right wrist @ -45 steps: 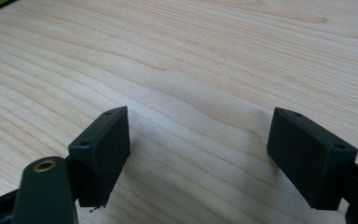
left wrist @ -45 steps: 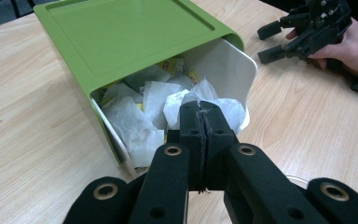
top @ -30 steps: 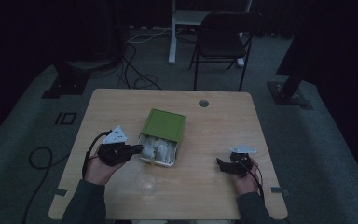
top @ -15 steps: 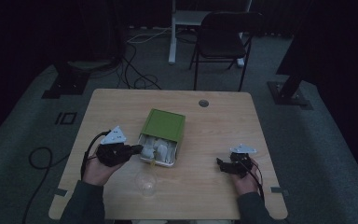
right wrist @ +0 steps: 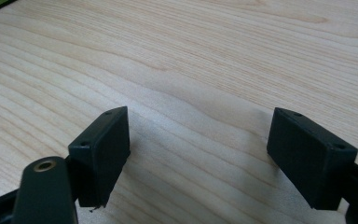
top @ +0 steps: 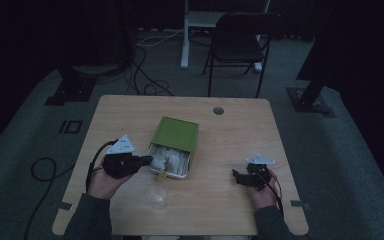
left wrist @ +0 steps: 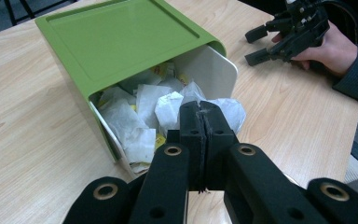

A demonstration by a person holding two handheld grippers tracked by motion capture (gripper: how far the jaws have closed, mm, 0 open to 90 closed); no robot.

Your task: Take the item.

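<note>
A green box (top: 175, 134) lies tipped on its side mid-table, its white open mouth facing the person. Several white paper sachets (top: 170, 161) spill from it. My left gripper (top: 147, 160) is shut, its tips right at the box mouth against the sachets. In the left gripper view the jaws (left wrist: 200, 109) press flat together in front of a crumpled sachet (left wrist: 140, 112) below the green box (left wrist: 121, 42); I cannot tell whether paper is pinched. My right gripper (top: 237, 177) rests open on the table at the right, with bare wood between its fingers (right wrist: 196, 149).
A small clear cup (top: 156, 195) stands near the front edge, between the hands. A round cable hole (top: 218, 110) is at the table's far side. A dark chair (top: 245, 40) stands behind the table. The right gripper (left wrist: 256, 44) appears open, far off, in the left gripper view.
</note>
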